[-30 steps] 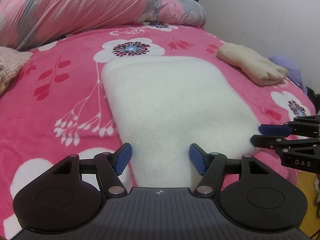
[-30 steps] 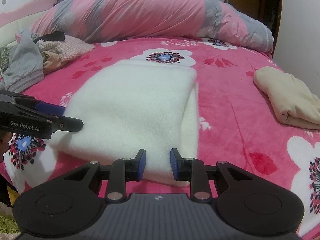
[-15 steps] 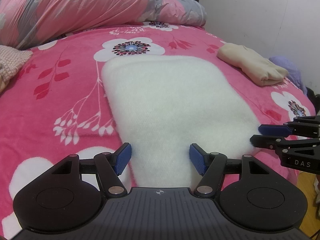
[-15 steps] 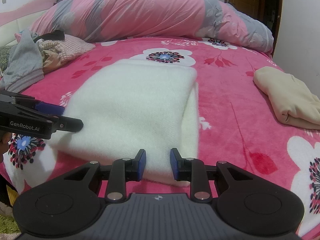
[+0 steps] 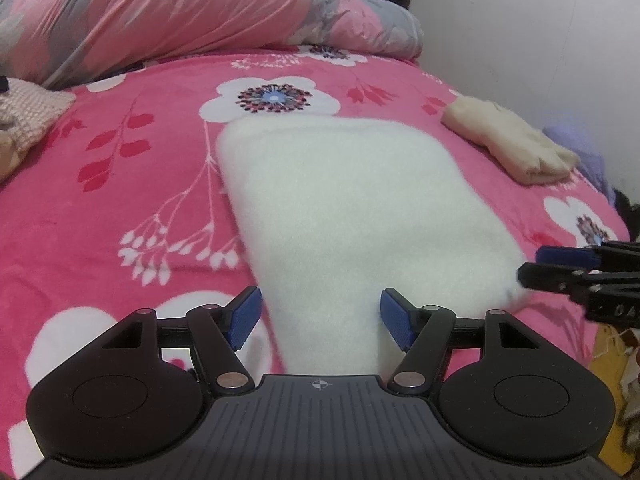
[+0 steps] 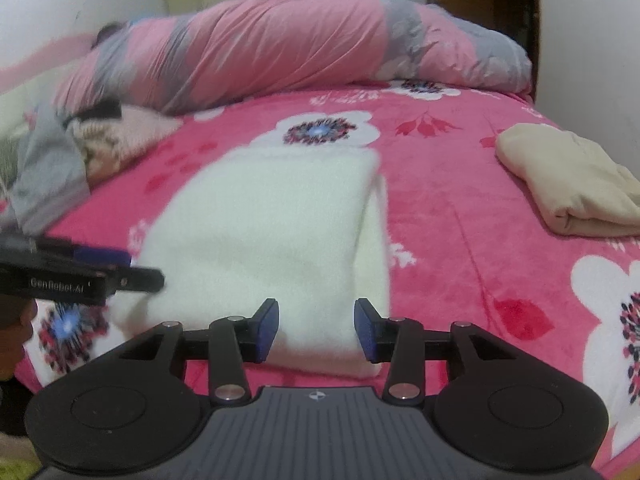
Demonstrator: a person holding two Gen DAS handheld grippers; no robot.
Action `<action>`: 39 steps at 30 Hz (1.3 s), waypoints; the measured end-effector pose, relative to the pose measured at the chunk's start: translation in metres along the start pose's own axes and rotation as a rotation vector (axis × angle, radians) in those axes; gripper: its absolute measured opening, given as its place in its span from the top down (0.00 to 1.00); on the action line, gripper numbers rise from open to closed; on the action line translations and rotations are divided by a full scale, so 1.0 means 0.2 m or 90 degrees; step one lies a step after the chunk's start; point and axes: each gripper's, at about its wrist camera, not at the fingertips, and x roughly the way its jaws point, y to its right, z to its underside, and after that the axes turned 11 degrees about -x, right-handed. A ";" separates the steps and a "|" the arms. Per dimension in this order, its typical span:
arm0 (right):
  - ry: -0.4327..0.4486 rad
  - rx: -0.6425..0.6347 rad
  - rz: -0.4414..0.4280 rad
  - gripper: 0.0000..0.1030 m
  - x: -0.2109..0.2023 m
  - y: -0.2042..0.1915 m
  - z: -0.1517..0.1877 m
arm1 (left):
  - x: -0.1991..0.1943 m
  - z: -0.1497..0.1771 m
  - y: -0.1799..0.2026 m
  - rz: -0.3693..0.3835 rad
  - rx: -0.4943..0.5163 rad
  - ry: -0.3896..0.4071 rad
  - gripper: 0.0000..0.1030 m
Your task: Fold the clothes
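Garment white, folded — near edge between right claw jaws, opening.

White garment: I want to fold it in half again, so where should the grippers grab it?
Grip the white garment at its two near corners, coming in low from the bed's near edge; it lies flat, long axis running away. The right gripper is opening astride that hem.

Soft indoor light, motion blur, fisheye bending

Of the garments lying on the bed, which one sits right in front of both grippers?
The white fleece garment, folded flat mid-bed. The beige folded garment lies off by the wall, and the grey and knit clothes are heaped at the opposite side.
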 end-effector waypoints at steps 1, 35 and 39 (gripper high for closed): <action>0.009 0.018 -0.006 0.56 -0.01 0.02 -0.01 | 0.00 -0.01 0.00 -0.004 -0.002 0.000 0.33; -0.038 0.524 -0.286 0.22 0.72 0.66 -0.03 | 0.10 -0.01 0.15 -0.055 0.028 -0.036 0.24; -0.046 0.511 -0.304 0.22 0.70 0.66 -0.02 | 0.10 -0.01 0.15 -0.055 0.030 -0.036 0.23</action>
